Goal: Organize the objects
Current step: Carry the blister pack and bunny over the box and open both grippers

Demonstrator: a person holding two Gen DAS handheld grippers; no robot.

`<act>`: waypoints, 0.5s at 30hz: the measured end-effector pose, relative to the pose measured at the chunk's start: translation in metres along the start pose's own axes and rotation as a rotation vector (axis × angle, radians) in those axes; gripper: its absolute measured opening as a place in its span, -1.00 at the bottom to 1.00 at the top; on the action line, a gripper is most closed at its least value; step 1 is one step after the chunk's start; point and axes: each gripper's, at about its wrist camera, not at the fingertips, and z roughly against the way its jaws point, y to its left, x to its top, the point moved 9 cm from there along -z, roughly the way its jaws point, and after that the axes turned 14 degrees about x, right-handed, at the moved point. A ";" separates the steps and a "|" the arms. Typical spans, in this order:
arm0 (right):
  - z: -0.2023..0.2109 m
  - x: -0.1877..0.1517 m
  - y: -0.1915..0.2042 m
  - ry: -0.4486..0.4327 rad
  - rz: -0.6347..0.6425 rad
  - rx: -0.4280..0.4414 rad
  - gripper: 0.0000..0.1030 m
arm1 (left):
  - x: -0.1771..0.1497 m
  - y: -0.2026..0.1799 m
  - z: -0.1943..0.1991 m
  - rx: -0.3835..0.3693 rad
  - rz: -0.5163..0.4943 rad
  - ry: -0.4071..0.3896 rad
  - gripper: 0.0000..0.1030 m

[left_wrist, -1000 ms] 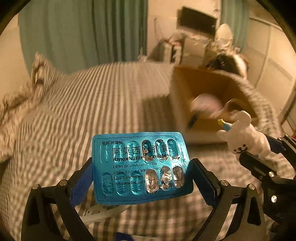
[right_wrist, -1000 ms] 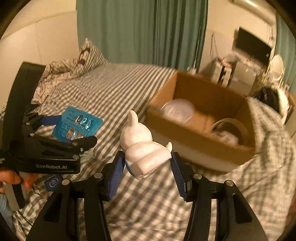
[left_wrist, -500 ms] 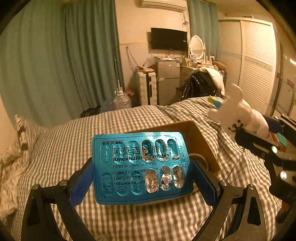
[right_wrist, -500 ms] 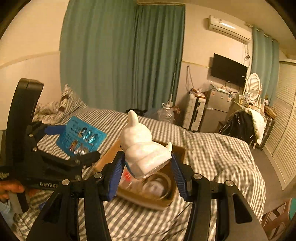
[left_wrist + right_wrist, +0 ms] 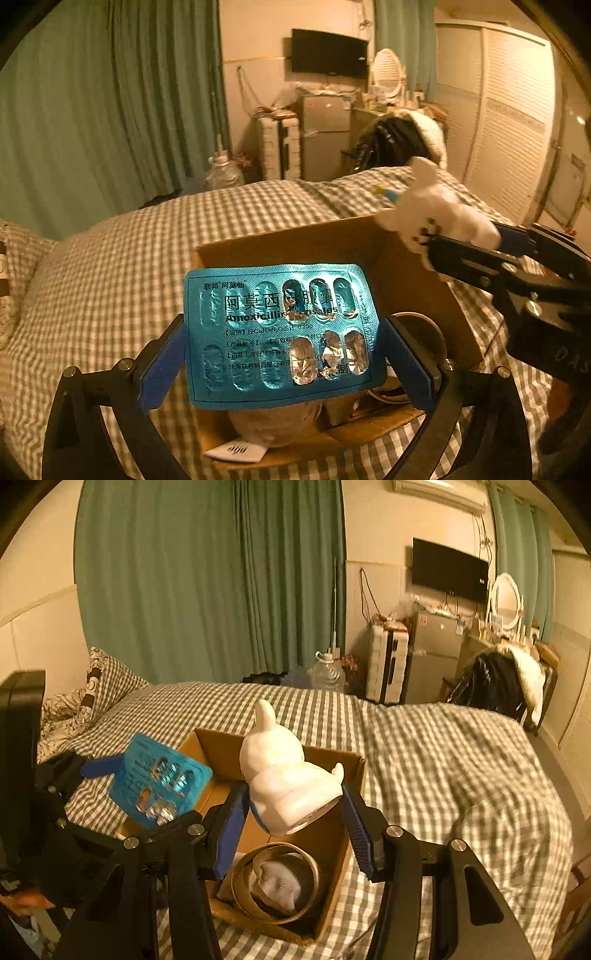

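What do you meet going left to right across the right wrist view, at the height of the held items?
Left gripper → blue blister pack → white bunny figurine held in the right gripper → right rim of the cardboard box → checked bedcover.

Bed (image 5: 424, 746) covered by grey-and-white checked quilt. Open cardboard box (image 5: 354, 771) sits directly on quilt near the middle. Checked pillow (image 5: 110, 686) and floral-print bedding (image 5: 62, 716) at the head end, near the curtain.
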 end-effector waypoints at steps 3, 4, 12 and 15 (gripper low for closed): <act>0.002 0.005 -0.003 -0.032 -0.001 0.001 0.42 | 0.000 -0.001 0.002 0.038 -0.040 -0.021 1.00; 0.006 0.006 -0.004 -0.048 -0.003 -0.009 0.69 | -0.001 -0.001 0.004 0.063 -0.066 -0.024 1.00; 0.039 0.012 -0.001 -0.104 -0.060 -0.001 0.76 | 0.008 0.008 0.017 0.070 -0.056 -0.014 1.00; 0.044 0.007 0.001 -0.096 -0.064 -0.009 0.76 | 0.007 0.014 0.020 0.090 -0.044 -0.002 1.00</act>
